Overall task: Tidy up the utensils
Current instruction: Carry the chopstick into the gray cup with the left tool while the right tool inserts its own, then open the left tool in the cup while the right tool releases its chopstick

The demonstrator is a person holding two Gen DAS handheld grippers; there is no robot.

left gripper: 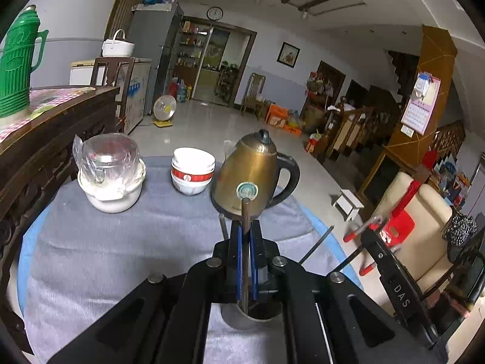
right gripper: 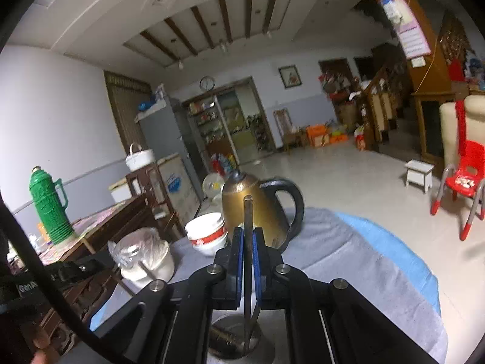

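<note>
A: Left wrist view?
B: Left hand-held gripper [left gripper: 245,236] pinching a slim brown stick-like utensil [left gripper: 246,212] between blue pads, lower end inside a round steel holder cup [left gripper: 239,318] on the grey-clothed desk [left gripper: 121,242]; behind, brass-coloured electric kettle [left gripper: 251,170], stacked red-and-white bowls [left gripper: 193,171].

A: Right wrist view?
B: Right hand-held gripper [right gripper: 248,242] clamped on a thin dark metal rod utensil [right gripper: 248,212], tip down in the same steel cup [right gripper: 233,338]; green thermos [right gripper: 50,204] far left.
</note>
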